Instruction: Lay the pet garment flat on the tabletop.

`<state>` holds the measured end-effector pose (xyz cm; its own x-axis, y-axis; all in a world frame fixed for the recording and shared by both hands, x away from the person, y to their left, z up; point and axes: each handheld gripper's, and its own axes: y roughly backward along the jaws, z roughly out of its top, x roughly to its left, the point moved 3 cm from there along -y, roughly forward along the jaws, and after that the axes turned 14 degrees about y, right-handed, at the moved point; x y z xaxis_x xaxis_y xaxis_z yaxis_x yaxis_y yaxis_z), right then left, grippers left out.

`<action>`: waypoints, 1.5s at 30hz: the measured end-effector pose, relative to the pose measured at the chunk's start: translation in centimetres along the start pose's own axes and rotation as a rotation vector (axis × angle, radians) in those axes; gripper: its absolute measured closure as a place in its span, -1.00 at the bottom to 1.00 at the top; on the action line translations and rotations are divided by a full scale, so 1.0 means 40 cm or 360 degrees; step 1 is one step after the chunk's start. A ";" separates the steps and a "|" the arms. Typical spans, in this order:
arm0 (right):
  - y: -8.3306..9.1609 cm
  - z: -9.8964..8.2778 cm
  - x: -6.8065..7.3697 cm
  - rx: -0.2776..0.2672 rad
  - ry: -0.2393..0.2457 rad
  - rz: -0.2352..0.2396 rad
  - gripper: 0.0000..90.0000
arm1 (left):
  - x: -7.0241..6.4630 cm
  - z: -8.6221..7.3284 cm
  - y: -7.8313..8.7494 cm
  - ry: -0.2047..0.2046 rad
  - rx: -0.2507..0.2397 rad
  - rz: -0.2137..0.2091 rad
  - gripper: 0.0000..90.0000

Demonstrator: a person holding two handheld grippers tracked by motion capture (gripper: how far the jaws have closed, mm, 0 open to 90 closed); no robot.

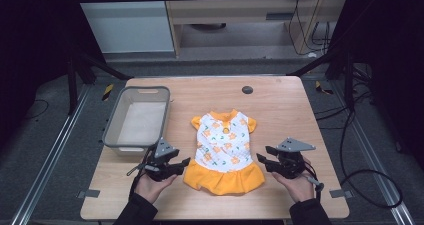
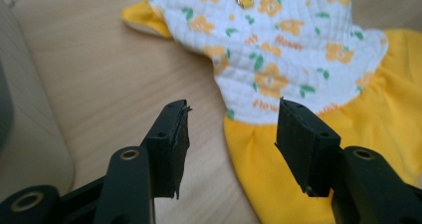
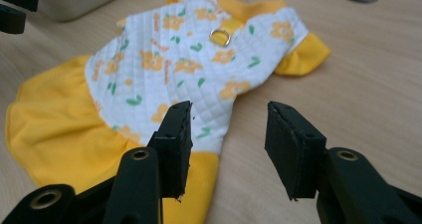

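1. Nearest the person, the left gripper (image 1: 181, 164) and the right gripper (image 1: 265, 161) sit low over the table's (image 1: 280, 110) front edge. Both have their jaws spread with nothing between them.
2. Between the two grippers lies the dress (image 1: 223, 152), flat on the wood with its neck toward 12 o'clock. The yellow skirt (image 2: 318, 159) is at 6 o'clock and the quilted flowered top (image 3: 184, 69) is beyond it.
3. It looks light, soft and limp, so it would likely sag and fold when lifted. The padded top should be a bit stiffer than the thin skirt.
4. Judging by where the jaws point, good holds are the side edges at the waist seam, at the dress's 9 and 3 o'clock. Pinching a single layer may let it slide.
5. Farther off, at 10 o'clock, stands a grey bin (image 1: 116, 119); its floor looks bare, though the near wall hides part of it.
6. The dress's underside and any back fastening are hidden. The print's lettering is too small to read.
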<state>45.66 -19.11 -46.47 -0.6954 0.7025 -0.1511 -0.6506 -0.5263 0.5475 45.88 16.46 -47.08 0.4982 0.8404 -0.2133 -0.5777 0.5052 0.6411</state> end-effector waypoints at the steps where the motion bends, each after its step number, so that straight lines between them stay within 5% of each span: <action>1: 0.000 -0.007 0.005 0.0015 -0.0005 0.0010 0.19 | 0.000 -0.016 -0.003 -0.0008 0.0041 0.0014 0.03; 13: -0.031 -0.087 0.057 0.0201 0.0014 0.0113 0.31 | -0.020 -0.083 -0.044 -0.0019 0.0238 -0.0022 0.14; 24: -0.050 -0.101 0.074 0.0339 0.0012 0.0190 0.87 | -0.038 -0.094 -0.057 -0.0041 0.0347 0.0039 0.73; 29: -0.045 -0.099 0.071 0.0356 0.0012 0.0202 0.92 | -0.043 -0.092 -0.052 -0.0051 0.0362 0.0055 0.94; 34: -0.039 -0.104 0.057 0.0370 0.0011 0.0161 0.92 | -0.031 -0.087 -0.034 0.0002 0.0382 -0.0001 0.96; 41: -0.032 -0.110 0.057 0.0400 0.0044 0.0174 0.88 | -0.050 -0.104 -0.029 -0.0067 0.0385 0.0008 0.94; 45: -0.028 -0.112 0.053 0.0351 0.0051 0.0159 0.66 | -0.046 -0.102 -0.016 -0.0081 0.0310 -0.0006 0.66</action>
<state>43.56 -19.17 -51.09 -0.7646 0.6348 -0.1110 -0.4981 -0.4729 0.7269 42.71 15.38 -50.10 0.5352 0.8250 -0.1815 -0.4422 0.4568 0.7718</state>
